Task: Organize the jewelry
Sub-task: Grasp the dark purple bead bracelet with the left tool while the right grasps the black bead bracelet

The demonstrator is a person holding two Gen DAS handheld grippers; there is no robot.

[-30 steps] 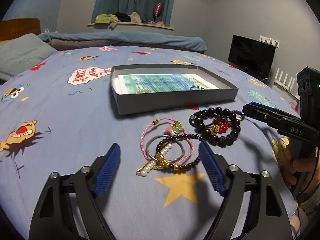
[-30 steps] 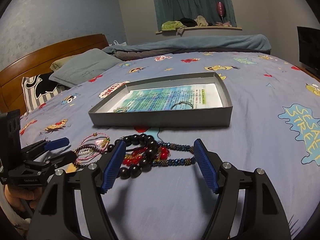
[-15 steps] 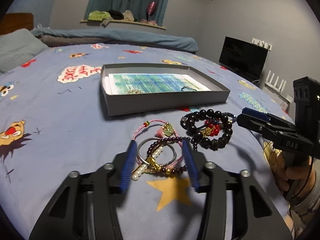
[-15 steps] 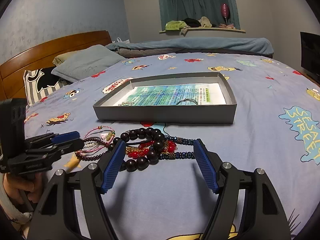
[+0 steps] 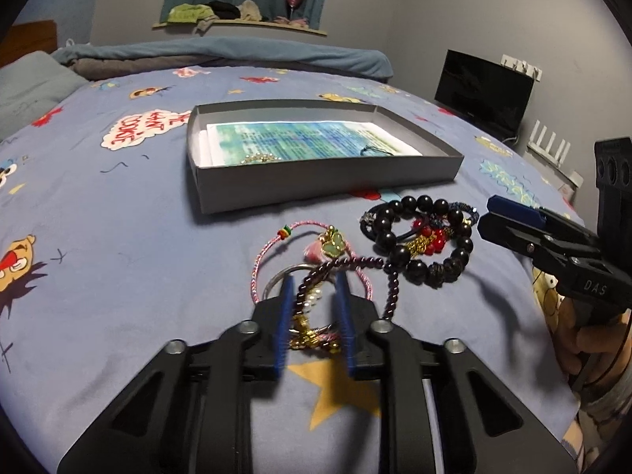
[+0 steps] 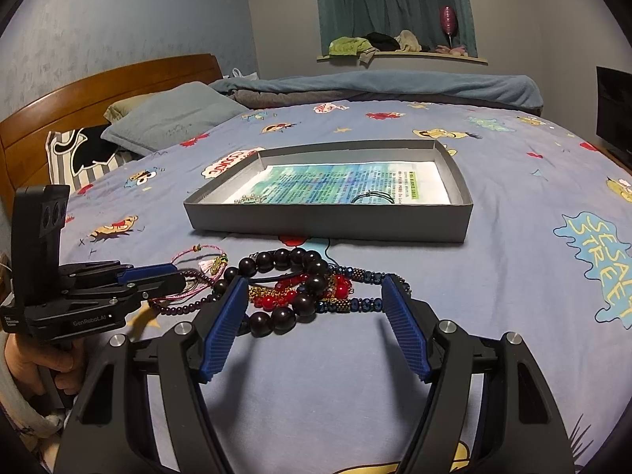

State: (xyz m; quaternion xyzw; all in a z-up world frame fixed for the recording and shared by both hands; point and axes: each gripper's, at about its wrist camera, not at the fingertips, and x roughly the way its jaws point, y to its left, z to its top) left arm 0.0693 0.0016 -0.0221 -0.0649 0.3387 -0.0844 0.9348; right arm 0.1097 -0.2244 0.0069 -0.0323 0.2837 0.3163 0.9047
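Now we have the left claw (image 5: 314, 316) narrowed around the tangled thin bracelets (image 5: 316, 276) on the bed before the gray box (image 5: 316, 181), the right claw (image 6: 312, 316) spread, and we judge these light, slippery loops best pinched together mid-strand.

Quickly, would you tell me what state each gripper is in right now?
Left gripper: closing around the small bracelet pile.
Right gripper: open, holding nothing.

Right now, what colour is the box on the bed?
Grey box, seen best in the right wrist view.
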